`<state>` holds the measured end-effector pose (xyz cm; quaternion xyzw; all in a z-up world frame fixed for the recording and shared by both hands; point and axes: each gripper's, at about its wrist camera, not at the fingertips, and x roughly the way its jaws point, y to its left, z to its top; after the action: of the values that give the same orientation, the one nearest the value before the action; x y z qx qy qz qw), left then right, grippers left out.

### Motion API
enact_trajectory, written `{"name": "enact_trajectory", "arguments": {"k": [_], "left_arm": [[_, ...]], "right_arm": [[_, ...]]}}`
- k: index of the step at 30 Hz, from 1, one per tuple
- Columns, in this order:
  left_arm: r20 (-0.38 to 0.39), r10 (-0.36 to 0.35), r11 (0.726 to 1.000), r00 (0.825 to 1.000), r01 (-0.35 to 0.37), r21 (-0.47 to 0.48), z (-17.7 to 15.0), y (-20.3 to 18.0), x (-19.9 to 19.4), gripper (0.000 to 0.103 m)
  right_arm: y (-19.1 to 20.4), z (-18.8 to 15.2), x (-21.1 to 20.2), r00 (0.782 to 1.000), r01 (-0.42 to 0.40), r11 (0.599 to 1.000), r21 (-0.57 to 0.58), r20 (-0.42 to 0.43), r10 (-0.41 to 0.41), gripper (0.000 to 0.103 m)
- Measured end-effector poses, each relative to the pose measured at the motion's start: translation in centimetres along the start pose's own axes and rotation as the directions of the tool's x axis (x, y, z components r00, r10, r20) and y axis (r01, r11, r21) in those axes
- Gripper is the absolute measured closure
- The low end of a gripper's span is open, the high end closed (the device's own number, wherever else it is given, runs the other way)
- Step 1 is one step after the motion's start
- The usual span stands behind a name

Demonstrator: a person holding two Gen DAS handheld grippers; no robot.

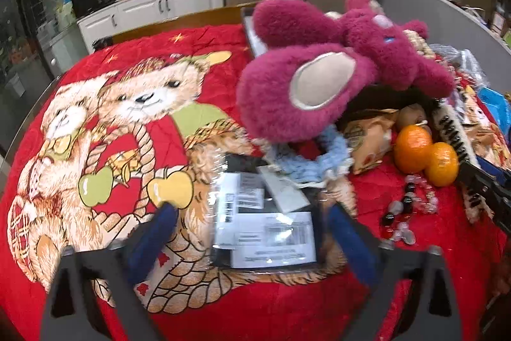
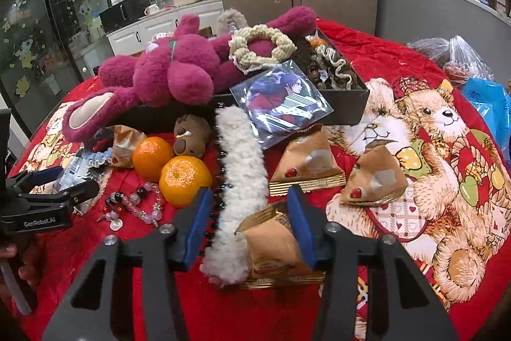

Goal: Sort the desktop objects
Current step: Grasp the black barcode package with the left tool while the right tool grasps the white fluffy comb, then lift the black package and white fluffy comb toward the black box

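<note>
- The right claw (image 2: 249, 213) sits low over the red bear-print tabletop (image 2: 399, 59), its blue pads flanking both the fluffy white hair clip (image 2: 242, 162) and a tan snack packet (image 2: 274, 245). The right pad appears to press the packet; whether the left pad touches the clip I cannot tell.
- Risk: closing here could pinch clip and packet together, so one drags or drops when lifted.
- The two oranges (image 2: 166, 171) lie at ten o'clock from the claw, close enough to roll if the clip is swept sideways.
- The left claw (image 1: 252, 226) stands released around a clear-wrapped labelled packet (image 1: 265, 229), pads not clearly touching.
- The magenta plush bear (image 1: 319, 69) overhangs at twelve o'clock; a blue scrunchie (image 1: 306, 162) overlaps the packet's far end and may snag.
</note>
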<state>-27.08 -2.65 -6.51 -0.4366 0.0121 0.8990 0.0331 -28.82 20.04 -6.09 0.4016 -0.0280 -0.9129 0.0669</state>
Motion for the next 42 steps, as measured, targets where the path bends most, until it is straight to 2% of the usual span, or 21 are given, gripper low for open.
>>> {"name": "enact_trajectory", "arguments": {"k": [4, 16, 29, 42], "left_arm": [[0.009, 0.010, 1.000, 1.000, -0.010, 0.023, -0.1, -0.5, -0.2, 0.041], [0.021, -0.009, 1.000, 1.000, 0.008, 0.018, 0.5, -0.4, -1.0, 0.044], [0.137, -0.049, 0.999, 0.989, 0.048, 0.006, 2.0, -0.6, -6.6, 0.044], [0.247, -0.096, 0.995, 0.964, 0.092, 0.029, 2.7, -1.3, -12.0, 0.044]], "right_arm": [[0.5, -0.2, -0.6, 1.000, 0.001, 1.000, -0.023, 0.020, 0.000, 0.068], [1.1, -0.6, -2.0, 1.000, -0.024, 0.999, -0.028, 0.020, 0.025, 0.070], [4.3, -0.3, -6.5, 0.994, -0.036, 0.993, -0.111, 0.102, 0.047, 0.070], [7.5, 0.6, -11.3, 0.976, -0.069, 0.983, -0.170, 0.192, 0.101, 0.070]]}}
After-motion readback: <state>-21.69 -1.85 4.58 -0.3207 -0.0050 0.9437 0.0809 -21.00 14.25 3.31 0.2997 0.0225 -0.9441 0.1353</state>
